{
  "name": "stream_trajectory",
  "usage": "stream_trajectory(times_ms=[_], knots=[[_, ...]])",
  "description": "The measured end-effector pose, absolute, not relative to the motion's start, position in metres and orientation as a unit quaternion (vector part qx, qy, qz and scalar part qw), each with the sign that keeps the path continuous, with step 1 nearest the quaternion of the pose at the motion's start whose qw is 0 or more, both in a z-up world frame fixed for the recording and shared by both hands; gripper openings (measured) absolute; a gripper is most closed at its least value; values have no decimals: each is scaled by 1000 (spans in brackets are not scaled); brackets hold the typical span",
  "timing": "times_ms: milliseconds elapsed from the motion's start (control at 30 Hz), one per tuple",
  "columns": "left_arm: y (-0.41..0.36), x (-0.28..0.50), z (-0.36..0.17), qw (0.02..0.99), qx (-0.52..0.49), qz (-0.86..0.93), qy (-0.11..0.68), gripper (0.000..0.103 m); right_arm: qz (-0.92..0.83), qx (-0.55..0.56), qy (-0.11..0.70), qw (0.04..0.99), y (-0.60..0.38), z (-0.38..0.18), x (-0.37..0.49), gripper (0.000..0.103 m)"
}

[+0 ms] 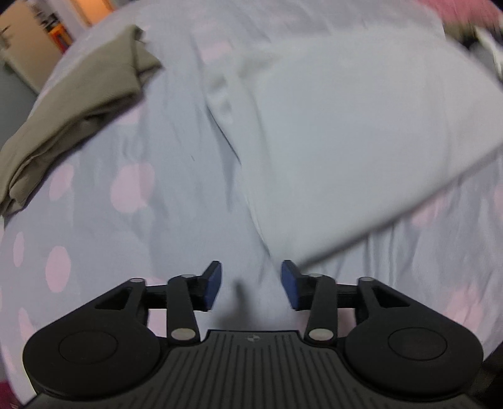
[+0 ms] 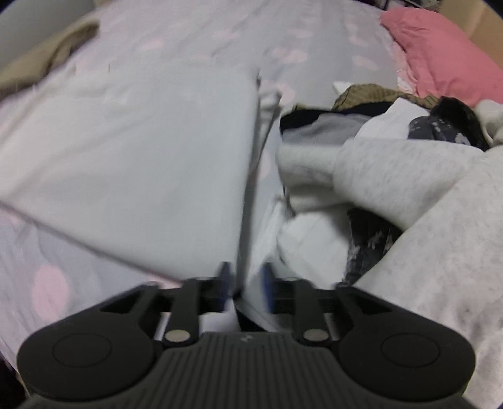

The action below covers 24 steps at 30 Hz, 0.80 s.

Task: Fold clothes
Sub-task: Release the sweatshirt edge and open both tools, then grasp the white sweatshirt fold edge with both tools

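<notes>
A pale white-grey garment (image 1: pixel 330 132) lies partly spread on a bed with a grey, pink-spotted sheet (image 1: pixel 132 188). My left gripper (image 1: pixel 250 284) is open and empty just above the sheet, near the garment's lower edge. In the right wrist view the same garment (image 2: pixel 141 151) stretches away from my right gripper (image 2: pixel 245 289). The right jaws are narrow, and a folded edge of the garment (image 2: pixel 246 220) runs down between them. The frames are motion-blurred.
A folded olive-khaki garment (image 1: pixel 72 116) lies at the left of the bed. A pile of mixed clothes (image 2: pixel 393 163) sits on the right, with light grey fleece, dark patterned pieces and a pink garment (image 2: pixel 440 53). A cardboard box (image 2: pixel 484 28) is at the far right.
</notes>
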<state>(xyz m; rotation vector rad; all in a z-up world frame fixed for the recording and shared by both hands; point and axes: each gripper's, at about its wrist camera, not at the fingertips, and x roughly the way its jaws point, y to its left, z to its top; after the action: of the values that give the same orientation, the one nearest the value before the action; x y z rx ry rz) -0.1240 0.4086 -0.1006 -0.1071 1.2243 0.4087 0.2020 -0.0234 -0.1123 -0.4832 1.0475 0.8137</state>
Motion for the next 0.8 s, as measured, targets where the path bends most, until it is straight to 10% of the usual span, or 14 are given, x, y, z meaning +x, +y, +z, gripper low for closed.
stream_trajectory(times_ms=[800], knots=[[457, -64, -151, 774, -228, 270, 525, 64, 310, 6, 577, 756, 15, -161, 277, 56]])
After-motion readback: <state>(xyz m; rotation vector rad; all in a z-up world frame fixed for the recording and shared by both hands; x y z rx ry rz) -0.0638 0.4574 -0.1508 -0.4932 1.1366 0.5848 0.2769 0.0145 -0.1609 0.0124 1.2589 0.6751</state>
